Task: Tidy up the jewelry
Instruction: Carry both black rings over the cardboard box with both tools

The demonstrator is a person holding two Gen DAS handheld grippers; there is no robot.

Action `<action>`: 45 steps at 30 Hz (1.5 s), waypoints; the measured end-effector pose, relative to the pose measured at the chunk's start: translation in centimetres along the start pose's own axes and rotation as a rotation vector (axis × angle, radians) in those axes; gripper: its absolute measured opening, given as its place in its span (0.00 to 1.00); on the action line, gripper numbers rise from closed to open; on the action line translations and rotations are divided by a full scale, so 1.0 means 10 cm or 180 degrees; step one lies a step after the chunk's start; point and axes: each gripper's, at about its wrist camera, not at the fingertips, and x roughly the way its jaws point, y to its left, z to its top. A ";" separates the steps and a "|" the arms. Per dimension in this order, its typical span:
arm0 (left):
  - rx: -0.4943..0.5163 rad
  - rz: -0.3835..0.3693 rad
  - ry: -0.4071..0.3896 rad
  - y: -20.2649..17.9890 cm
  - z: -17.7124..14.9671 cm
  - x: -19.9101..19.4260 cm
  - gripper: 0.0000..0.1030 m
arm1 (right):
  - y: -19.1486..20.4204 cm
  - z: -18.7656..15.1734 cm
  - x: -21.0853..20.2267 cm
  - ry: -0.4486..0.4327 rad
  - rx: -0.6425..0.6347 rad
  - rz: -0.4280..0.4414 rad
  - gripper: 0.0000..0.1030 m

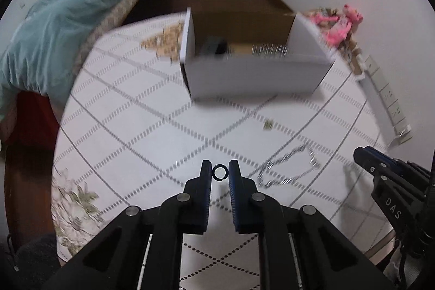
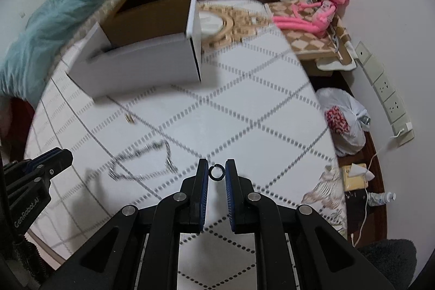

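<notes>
The counter [image 1: 152,110] has a white cloth with a grey diamond pattern, and a white box [image 1: 252,72] stands at its far side. My left gripper [image 1: 220,172] pinches a small black ring [image 1: 219,172]. My right gripper [image 2: 216,172] pinches another ring [image 2: 216,172]. A silver chain [image 2: 141,162] lies on the cloth between both grippers.

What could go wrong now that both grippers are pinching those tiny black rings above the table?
Each small black ring is held only at the very fingertips of the left gripper and right gripper, so either could slip out and roll off the table. The silver chain lies close below and might get snagged. The white box is some way off.
</notes>
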 end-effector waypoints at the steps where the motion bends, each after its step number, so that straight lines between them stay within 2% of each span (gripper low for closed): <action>1: 0.0000 -0.0016 -0.0073 0.00 0.06 -0.08 0.10 | 0.00 0.04 -0.06 -0.0053 0.0009 0.0024 0.13; 7: -0.0033 -0.0140 -0.0337 -0.01 0.48 -0.36 0.10 | 0.07 0.48 -0.41 -0.0382 0.0016 0.0222 0.13; 12: -0.0093 -0.0273 -0.0335 0.03 0.92 -0.26 0.10 | 0.18 0.99 -0.42 -0.0517 -0.0033 0.0355 0.13; 19: -0.0063 -0.0313 -0.0189 0.10 1.42 0.07 0.10 | 0.32 1.50 -0.05 -0.0387 -0.0140 0.0393 0.13; 25: -0.0054 -0.0317 -0.0138 0.13 1.65 0.18 0.10 | 0.43 1.75 0.17 -0.0299 -0.0259 0.0425 0.13; 29: -0.0135 -0.0278 -0.0091 0.15 1.71 0.19 0.12 | 0.51 1.85 0.30 -0.0136 -0.0357 0.0511 0.13; 30: -0.0154 -0.0240 -0.0073 0.15 1.71 0.18 0.16 | 0.52 1.87 0.32 -0.0099 -0.0357 0.0524 0.13; 32: -0.0178 -0.0121 -0.0092 0.17 1.72 0.16 0.35 | 0.51 1.88 0.34 -0.0038 -0.0342 0.0519 0.14; 33: -0.0184 -0.0049 -0.0123 0.18 1.72 0.13 0.67 | 0.50 1.88 0.35 -0.0003 -0.0329 0.0518 0.19; 34: -0.0192 -0.0014 -0.0146 0.19 1.72 0.12 0.89 | 0.48 1.88 0.34 0.0003 -0.0315 0.0507 0.25; 35: -0.0202 0.0018 -0.0184 0.21 1.71 0.08 0.90 | 0.45 1.87 0.33 -0.0003 -0.0313 0.0499 0.39; 36: -0.0204 0.0054 -0.0201 0.23 1.70 0.06 0.90 | 0.44 1.87 0.31 -0.0005 -0.0309 0.0487 0.49; 40: -0.0211 0.0174 -0.0203 0.28 1.64 0.01 0.93 | 0.38 1.83 0.22 0.0008 -0.0288 0.0417 0.54; 42: -0.0199 0.0263 -0.0228 0.30 1.61 -0.03 1.00 | 0.37 1.81 0.18 0.0014 -0.0301 0.0350 0.78; 44: -0.0202 0.0286 -0.0259 0.30 1.56 -0.06 1.00 | 0.37 1.77 0.14 0.0028 -0.0319 0.0275 0.90; 45: -0.0206 0.0297 -0.0275 0.31 1.54 -0.07 1.00 | 0.38 1.74 0.11 0.0023 -0.0334 0.0232 0.90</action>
